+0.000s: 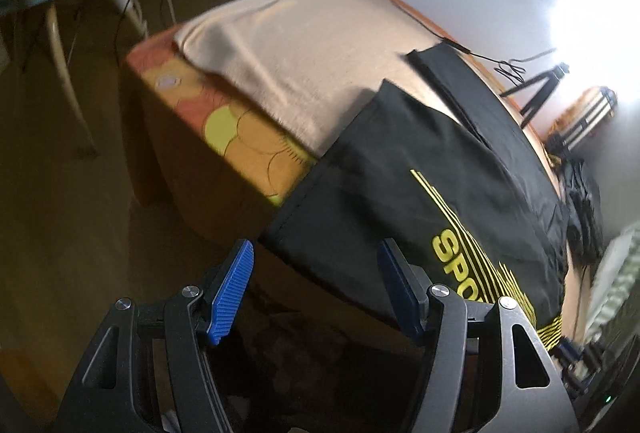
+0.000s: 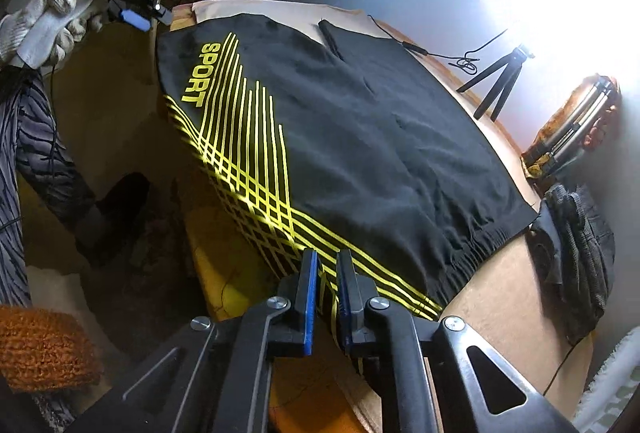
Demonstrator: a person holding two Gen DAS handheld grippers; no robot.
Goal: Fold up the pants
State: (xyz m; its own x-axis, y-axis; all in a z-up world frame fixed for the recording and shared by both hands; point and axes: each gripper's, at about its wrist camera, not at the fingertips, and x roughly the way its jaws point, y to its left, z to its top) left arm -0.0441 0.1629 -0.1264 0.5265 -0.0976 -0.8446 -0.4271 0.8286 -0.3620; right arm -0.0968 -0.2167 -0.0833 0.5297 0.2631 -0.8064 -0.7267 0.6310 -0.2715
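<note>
Two claws work the black pants [image 2: 360,137], which lie spread on the bed [image 1: 304,65] with their striped side draped over its near edge. The right claw [image 2: 325,285] pinches that striped edge at the waistband corner. The left claw [image 1: 316,289] gapes wide and holds nothing, just short of the overhanging hem; beyond it the view blurs.

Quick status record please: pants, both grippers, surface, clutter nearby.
pants: black, yellow stripes, SPORT print, spread flat on bed, one side hanging over the edge
right gripper: shut on pants at the striped waistband corner
left gripper: open, empty, near the leg hem at the bed edge
bed: beige cover
clutter: tripod and dark cloth on far side
</note>
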